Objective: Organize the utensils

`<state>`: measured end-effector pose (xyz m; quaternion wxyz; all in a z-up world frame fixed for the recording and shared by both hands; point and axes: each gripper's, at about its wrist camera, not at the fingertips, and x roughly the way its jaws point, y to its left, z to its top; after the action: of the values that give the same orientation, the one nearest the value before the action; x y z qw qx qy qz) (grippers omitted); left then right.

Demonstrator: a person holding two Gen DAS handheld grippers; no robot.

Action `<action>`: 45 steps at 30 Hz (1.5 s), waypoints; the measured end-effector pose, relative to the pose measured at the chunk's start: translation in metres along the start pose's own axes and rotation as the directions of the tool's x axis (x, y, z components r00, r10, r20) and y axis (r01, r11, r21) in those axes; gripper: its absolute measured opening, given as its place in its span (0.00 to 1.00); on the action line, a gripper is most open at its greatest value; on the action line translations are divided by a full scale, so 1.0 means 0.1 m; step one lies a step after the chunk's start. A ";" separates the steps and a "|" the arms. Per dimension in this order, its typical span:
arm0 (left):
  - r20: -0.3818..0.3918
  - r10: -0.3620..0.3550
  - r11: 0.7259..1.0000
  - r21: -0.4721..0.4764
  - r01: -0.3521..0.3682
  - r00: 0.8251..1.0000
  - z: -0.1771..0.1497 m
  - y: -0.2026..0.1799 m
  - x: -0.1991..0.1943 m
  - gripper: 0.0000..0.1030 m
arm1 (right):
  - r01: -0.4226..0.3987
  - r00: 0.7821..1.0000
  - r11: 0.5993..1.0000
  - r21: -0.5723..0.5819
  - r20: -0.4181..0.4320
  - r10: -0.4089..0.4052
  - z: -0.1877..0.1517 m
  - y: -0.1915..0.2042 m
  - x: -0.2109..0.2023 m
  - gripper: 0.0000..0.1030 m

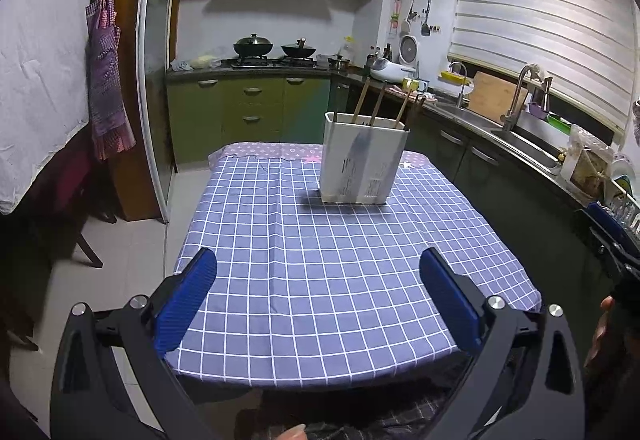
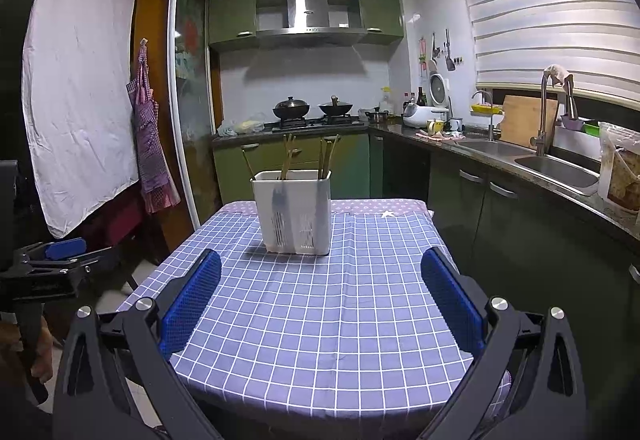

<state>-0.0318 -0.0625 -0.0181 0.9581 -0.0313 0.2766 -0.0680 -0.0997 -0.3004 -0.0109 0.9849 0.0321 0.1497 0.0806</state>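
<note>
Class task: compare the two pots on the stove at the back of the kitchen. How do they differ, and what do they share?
The left wok carries a domed lid with a knob; the right wok shows an upright handle instead. The left looks slightly wider. Both are dark and sit on the stove.

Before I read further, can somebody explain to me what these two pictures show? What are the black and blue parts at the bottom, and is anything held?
No robot is here. A person holds a hand-held tool in each hand, and each tool carries a camera looking forward along its two blue-padded fingers. One picture comes from the left tool, the other from the right tool. Both are open and hold nothing. In front is a table with a checked tablecloth. On it stands a white utensil holder with chopsticks sticking out at the top. Nothing else lies on the cloth. Behind is a kitchen with a stove and a sink.
</note>
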 end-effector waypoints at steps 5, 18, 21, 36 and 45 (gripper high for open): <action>-0.003 -0.002 1.000 0.007 0.002 1.000 0.00 -0.01 0.01 0.94 | 0.001 1.000 1.000 0.000 0.001 -0.001 0.00 -0.01 0.00 0.96; -0.013 0.000 1.000 0.013 0.000 1.000 -0.01 -0.03 0.04 0.94 | -0.004 1.000 1.000 0.004 -0.003 0.004 0.00 -0.01 0.01 0.96; -0.025 -0.008 1.000 0.005 0.008 1.000 -0.02 -0.02 0.06 0.94 | -0.004 1.000 1.000 0.001 -0.004 0.004 0.00 -0.01 0.02 0.96; -0.039 0.009 1.000 0.009 -0.009 0.999 -0.03 -0.04 0.08 0.94 | -0.004 1.000 1.000 0.001 -0.006 0.004 -0.01 -0.01 0.03 0.96; -0.038 0.018 1.000 0.011 -0.018 0.999 -0.04 -0.05 0.09 0.94 | -0.006 1.000 1.000 0.002 -0.013 0.006 -0.04 -0.02 0.06 0.96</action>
<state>-0.0268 -0.0686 -0.0255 0.9533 -0.0223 0.2947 -0.0615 -0.0952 -0.3009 -0.0169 0.9836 0.0329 0.1561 0.0839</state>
